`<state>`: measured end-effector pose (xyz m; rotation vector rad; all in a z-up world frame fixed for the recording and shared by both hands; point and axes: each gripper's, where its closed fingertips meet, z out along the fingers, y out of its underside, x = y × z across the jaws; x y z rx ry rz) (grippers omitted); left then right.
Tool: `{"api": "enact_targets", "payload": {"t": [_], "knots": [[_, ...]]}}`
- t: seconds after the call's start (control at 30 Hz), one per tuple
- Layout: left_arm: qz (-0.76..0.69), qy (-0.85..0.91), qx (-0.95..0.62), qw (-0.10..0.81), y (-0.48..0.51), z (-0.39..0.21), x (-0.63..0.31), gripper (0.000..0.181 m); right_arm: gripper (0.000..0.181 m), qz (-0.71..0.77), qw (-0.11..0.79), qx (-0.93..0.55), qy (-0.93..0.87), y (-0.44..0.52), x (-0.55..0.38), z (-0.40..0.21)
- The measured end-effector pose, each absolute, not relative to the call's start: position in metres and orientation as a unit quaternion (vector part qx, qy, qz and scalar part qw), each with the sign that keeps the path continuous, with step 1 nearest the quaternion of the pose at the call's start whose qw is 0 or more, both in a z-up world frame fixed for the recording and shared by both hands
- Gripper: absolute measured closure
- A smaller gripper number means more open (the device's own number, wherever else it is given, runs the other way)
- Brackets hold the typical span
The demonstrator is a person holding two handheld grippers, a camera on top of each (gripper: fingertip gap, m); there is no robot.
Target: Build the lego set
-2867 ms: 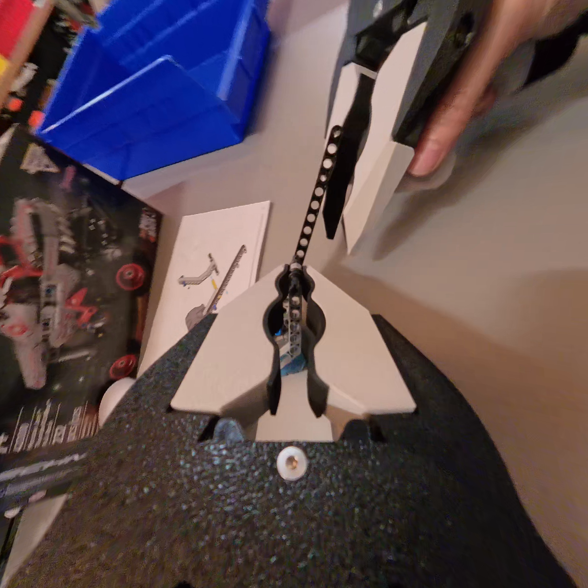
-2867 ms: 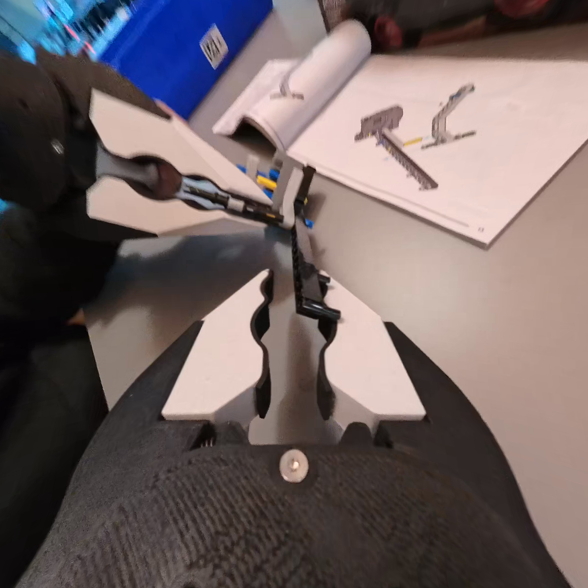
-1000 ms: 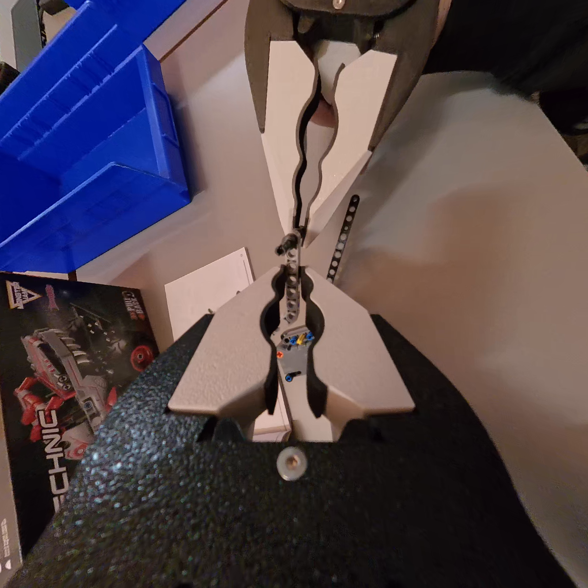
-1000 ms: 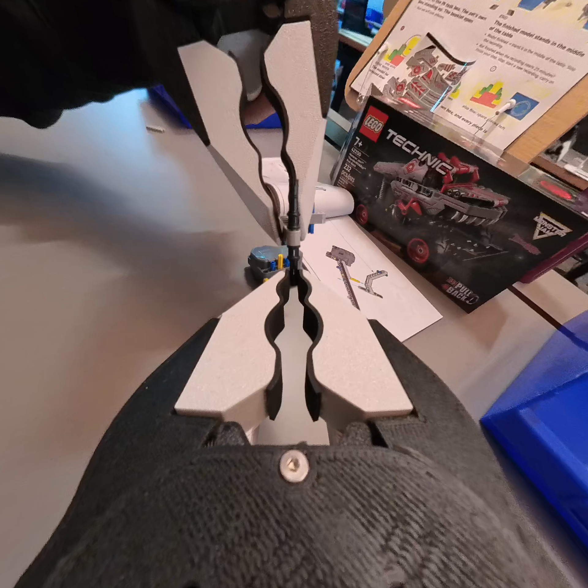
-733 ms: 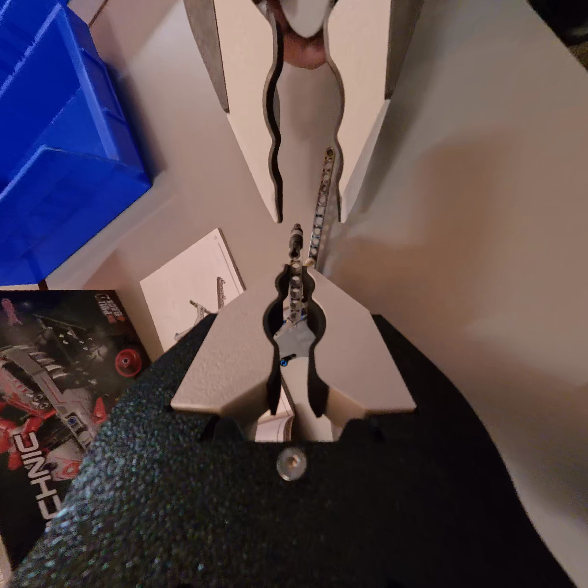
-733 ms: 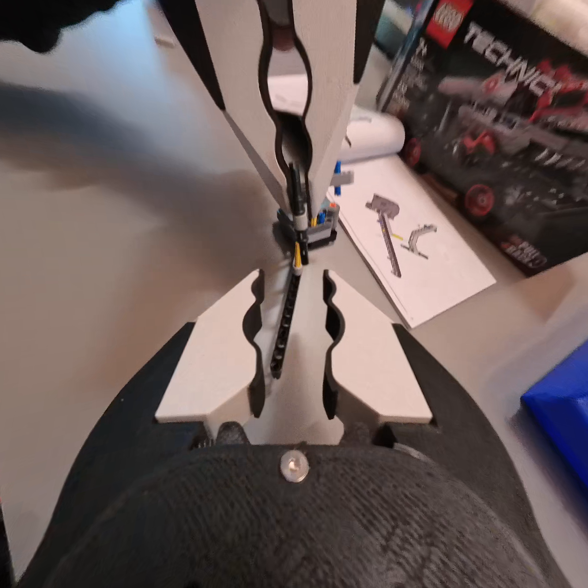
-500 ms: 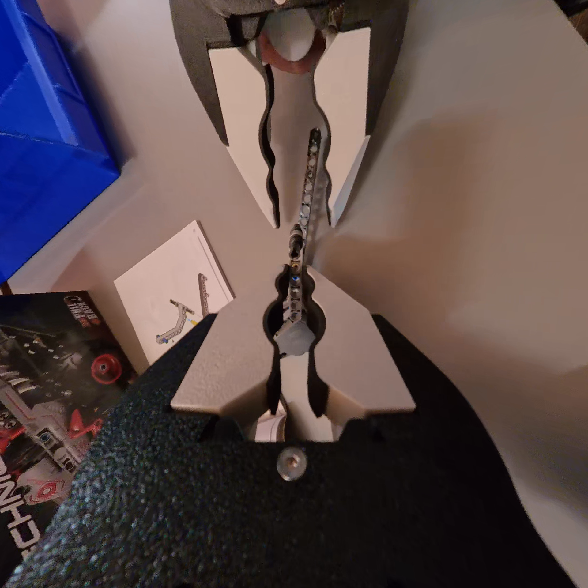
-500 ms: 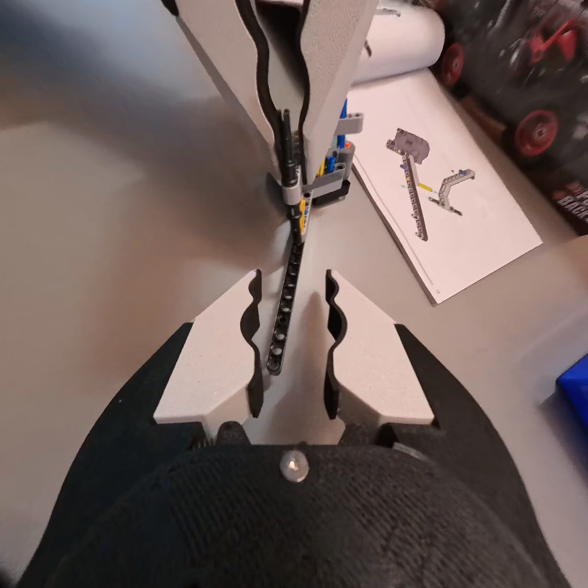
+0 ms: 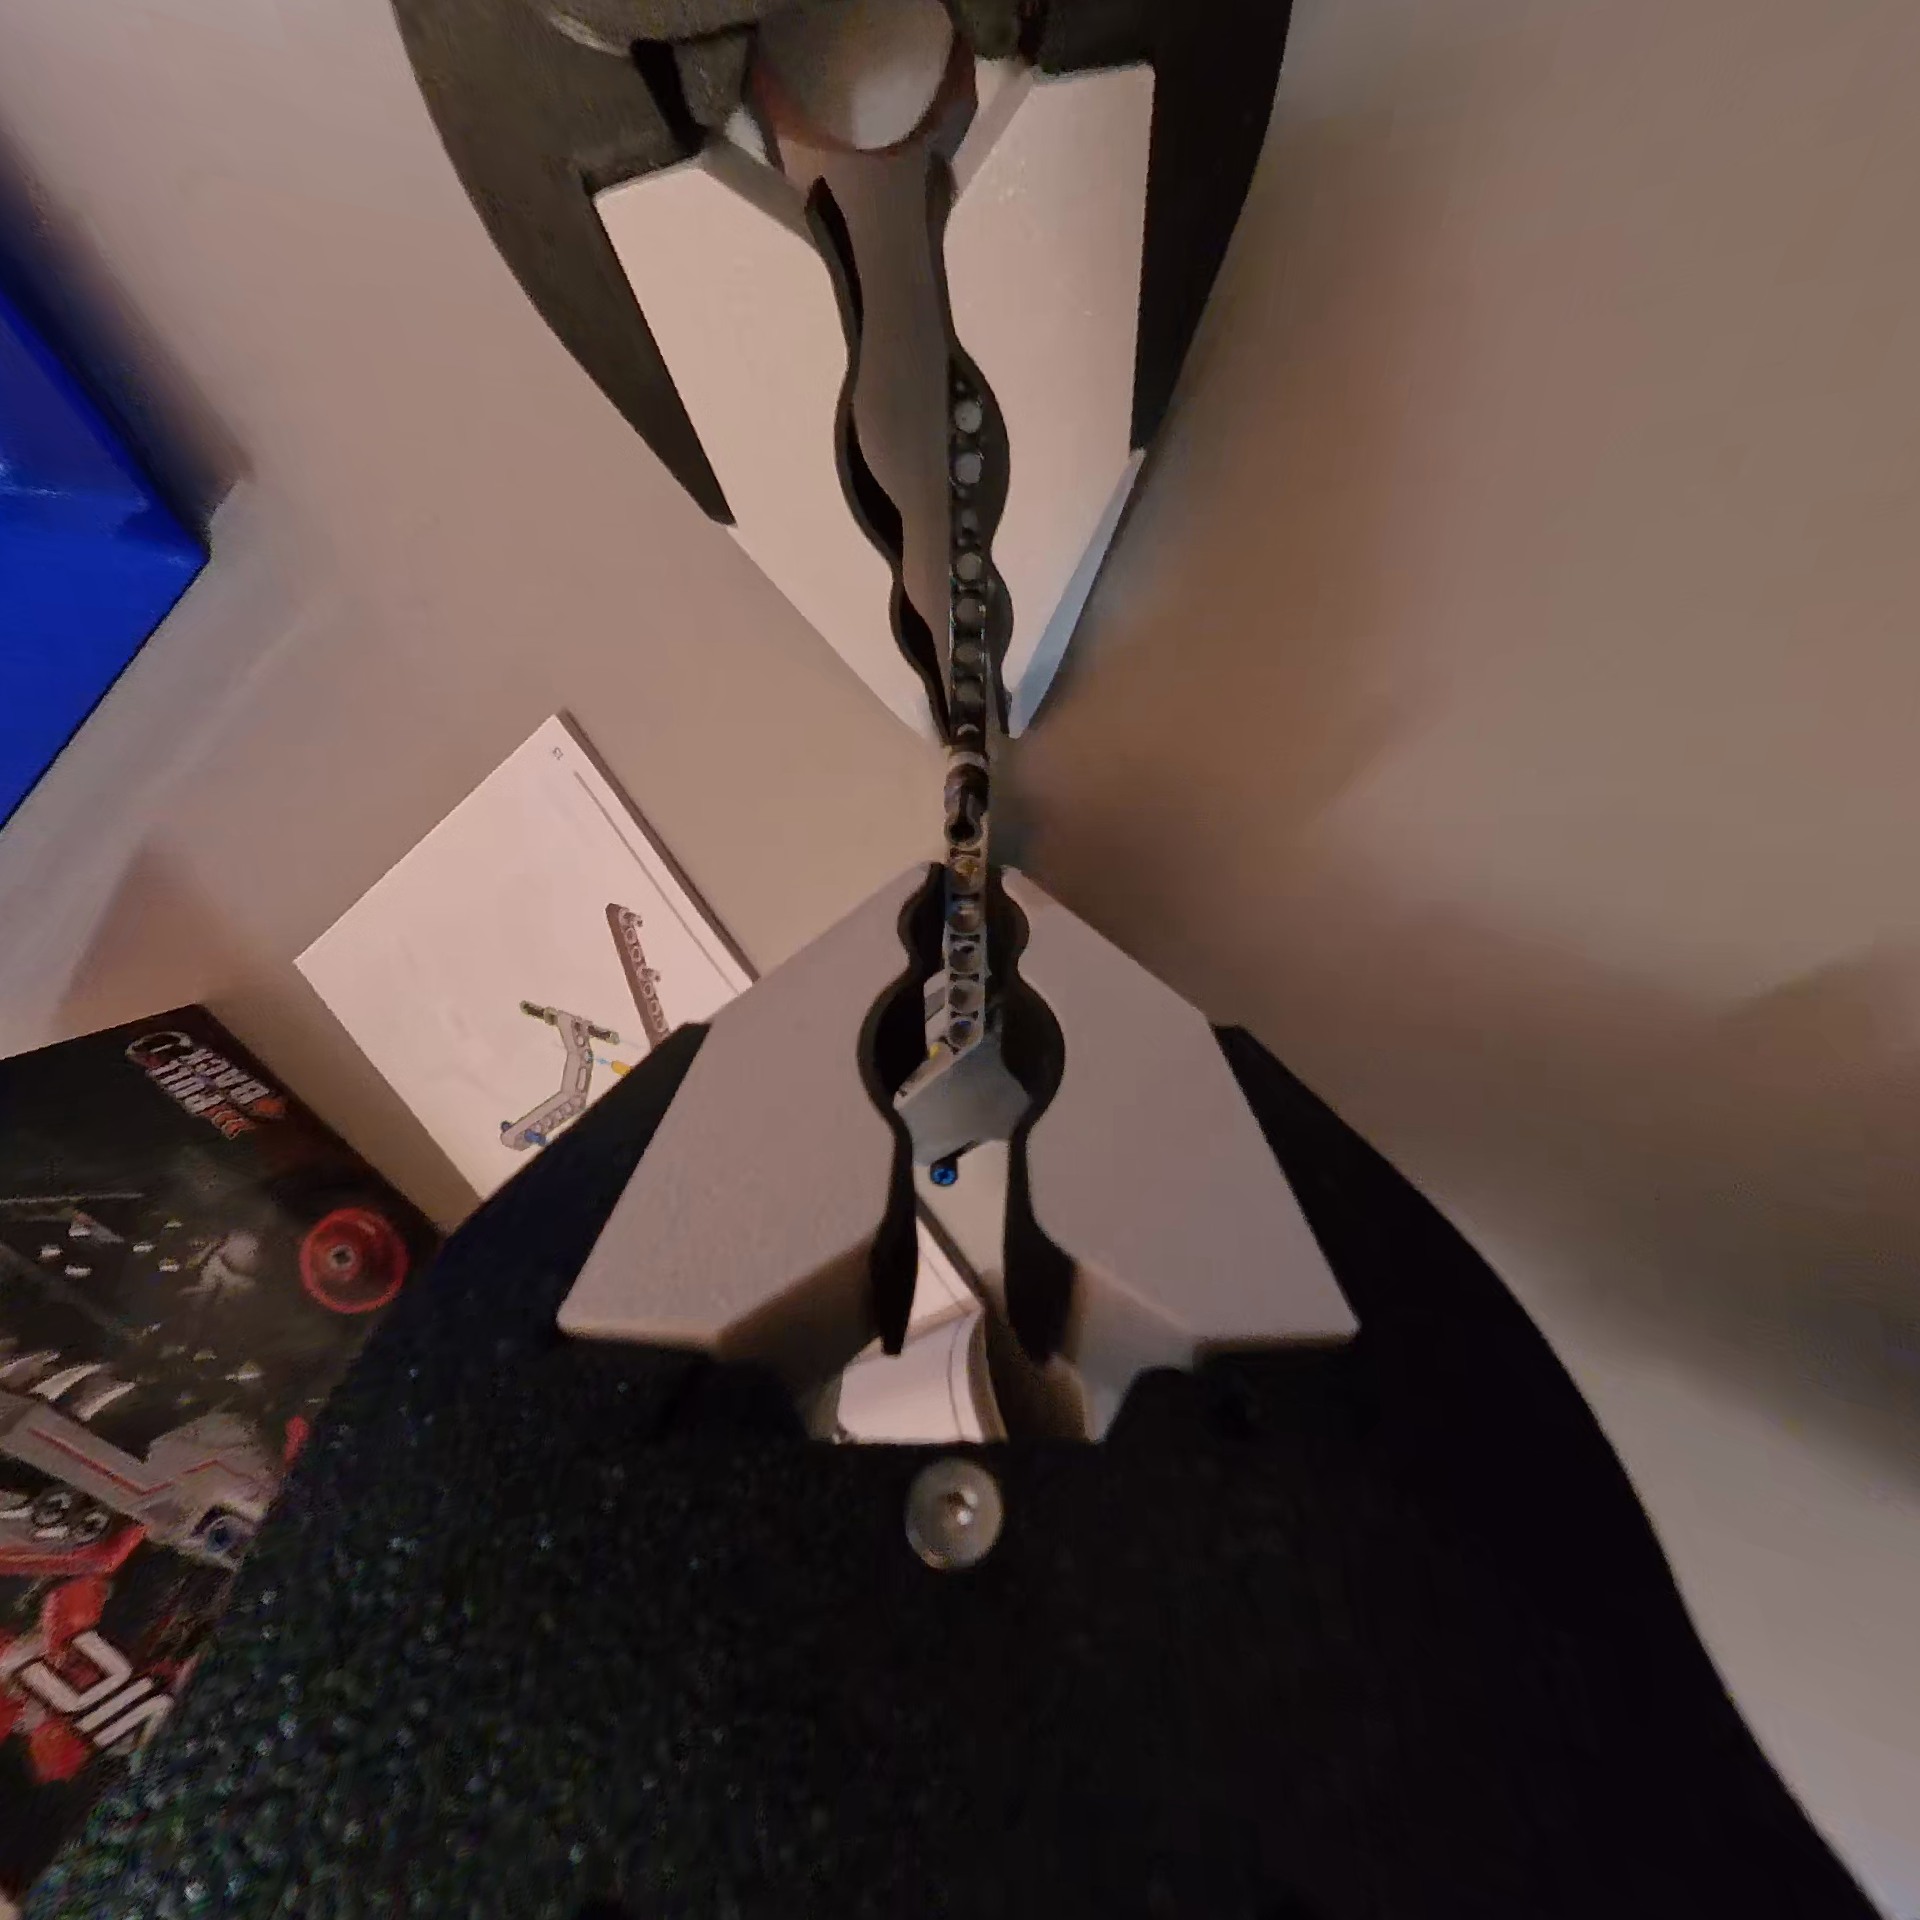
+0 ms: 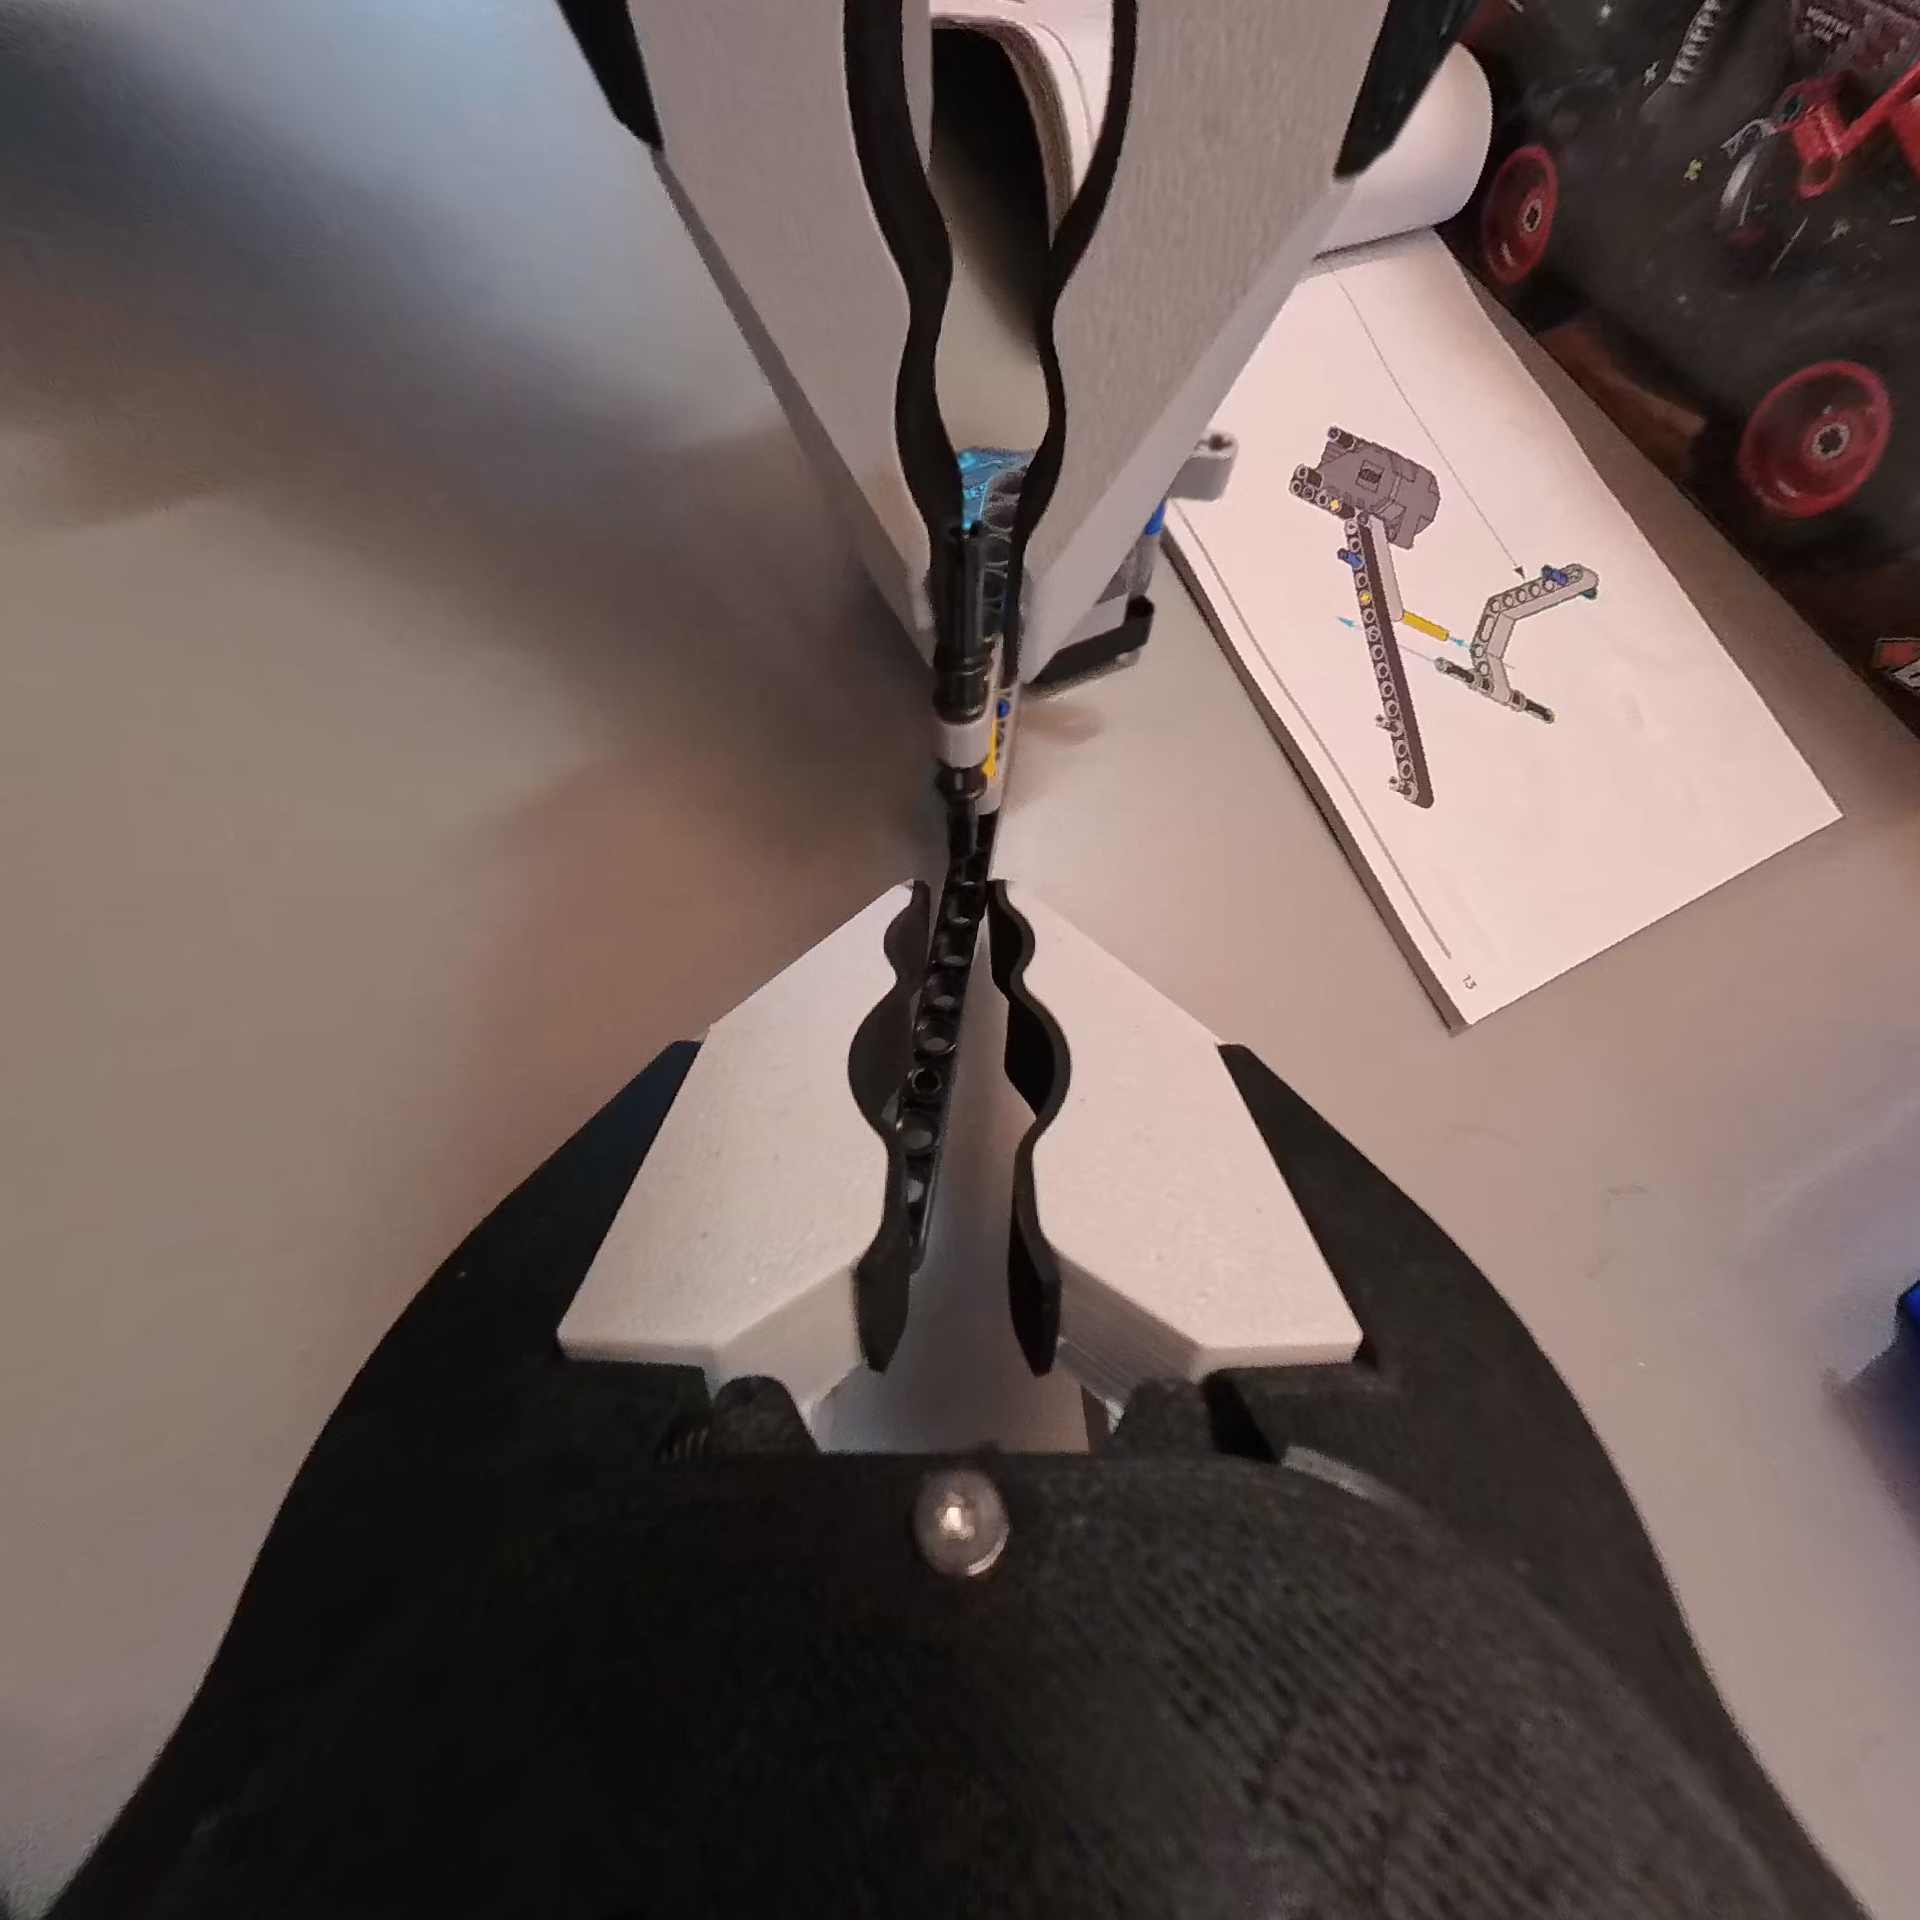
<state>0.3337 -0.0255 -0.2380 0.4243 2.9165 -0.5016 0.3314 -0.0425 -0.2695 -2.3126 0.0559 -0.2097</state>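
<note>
My left gripper [image 9: 964, 883] is shut on a grey beam assembly [image 9: 961, 1091] with a grey block, blue pins and a black axle [image 10: 961, 623] at its tip. A long black holed beam [image 9: 968, 582] sticks out from that assembly. My right gripper [image 10: 953, 891] faces the left one tip to tip and is shut on the black beam [image 10: 935, 1029], which runs back between its fingers. The right gripper also shows at the top of the left wrist view [image 9: 966, 727], and the left gripper at the top of the right wrist view [image 10: 977, 634]. Both hold the parts above the table.
An open instruction booklet [image 10: 1507, 727] lies on the grey table [image 10: 312, 831], also in the left wrist view [image 9: 499, 935]. The set's box [image 9: 156, 1299] lies beyond it [image 10: 1714, 260]. A blue bin [image 9: 62, 582] stands at the edge. My hands' fingertips stand some 4 centimetres from each other.
My right gripper was open around the black beam and has now shut on it. The two grippers have drawn closer, tip to tip.
</note>
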Motion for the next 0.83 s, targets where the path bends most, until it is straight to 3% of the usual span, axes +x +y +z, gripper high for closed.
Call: {"api": "enact_targets", "payload": {"t": [0.83], "knots": [[-0.128, 0.983, 0.089, 0.093, -0.028, -0.249, 0.334, 0.177, 0.177, -0.081, 0.4, -0.913, 0.025, -0.045, 0.333, -0.27]]}}
